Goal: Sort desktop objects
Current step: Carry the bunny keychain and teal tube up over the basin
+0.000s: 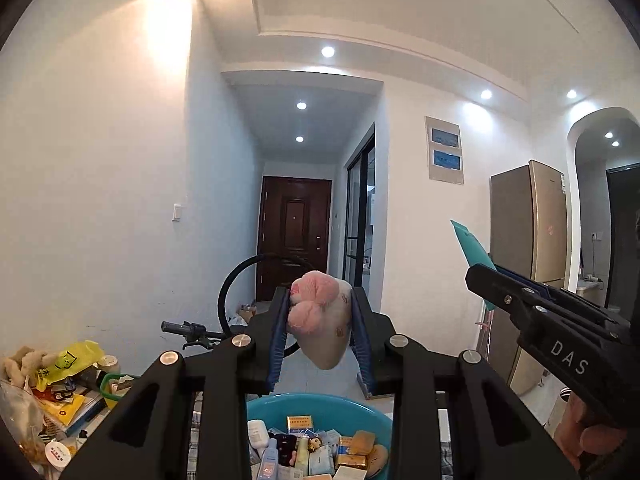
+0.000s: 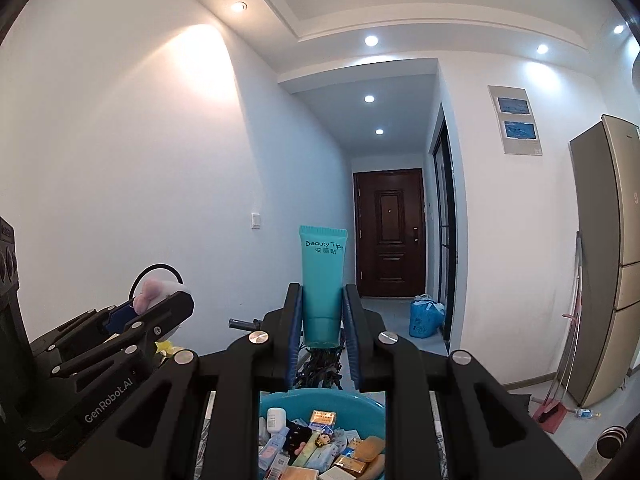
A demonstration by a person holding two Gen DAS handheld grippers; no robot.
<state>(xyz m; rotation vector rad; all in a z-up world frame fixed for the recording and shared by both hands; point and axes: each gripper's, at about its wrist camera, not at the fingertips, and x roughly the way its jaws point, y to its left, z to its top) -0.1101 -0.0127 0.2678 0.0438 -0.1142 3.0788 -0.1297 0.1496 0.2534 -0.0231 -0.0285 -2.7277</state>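
The left tool (image 1: 320, 332) is clamped on a soft white plush toy with a fuzzy pink bow (image 1: 320, 320), held up in the air above a round turquoise plastic basin (image 1: 376, 412). The right tool (image 2: 322, 320) is clamped on a teal squeeze tube printed "Beauty Tips" (image 2: 323, 280), crimped end upward, raised above the same basin. The basin is crowded with small boxes, little bottles and gold-wrapped packets (image 2: 352, 464). Toward the worktop's left edge lies a heap of clutter with a yellow plastic bag (image 1: 66, 364) on top. Behind stand a brown door (image 2: 390, 232) and a gold refrigerator (image 1: 528, 232).
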